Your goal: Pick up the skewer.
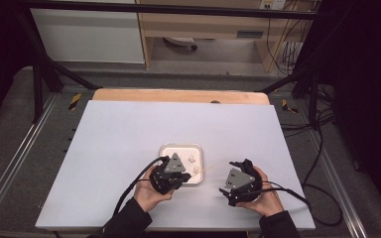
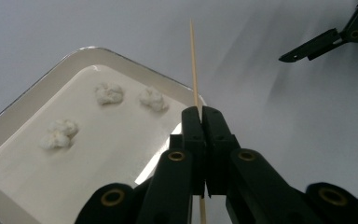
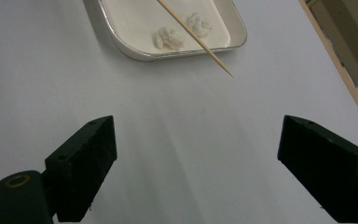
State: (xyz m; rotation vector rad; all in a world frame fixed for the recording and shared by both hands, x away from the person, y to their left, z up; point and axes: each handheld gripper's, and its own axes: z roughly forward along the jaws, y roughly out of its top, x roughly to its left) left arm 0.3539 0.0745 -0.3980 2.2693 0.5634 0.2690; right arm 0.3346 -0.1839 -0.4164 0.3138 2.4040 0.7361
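A thin wooden skewer (image 2: 193, 60) is clamped between the jaws of my left gripper (image 2: 200, 112), and its point reaches out past the tray's corner. The white tray (image 2: 37, 86) holds three small white crumbly lumps (image 2: 109, 93). In the high view my left gripper (image 1: 186, 177) sits over the tray's (image 1: 166, 148) near edge, with the skewer (image 1: 208, 169) aimed right. My right gripper (image 1: 228, 178) rests to the right of the tray. In its own view the right gripper (image 3: 198, 140) stands open with bare table between its jaws, and the skewer (image 3: 196, 39) tip lies ahead of it.
The white table sheet (image 1: 129, 129) spreads wide to the left and back. A wooden edge (image 1: 178, 95) runs along the far side. Cables (image 1: 322, 148) hang off the right side. Black frame legs (image 1: 44, 74) stand at the back corners.
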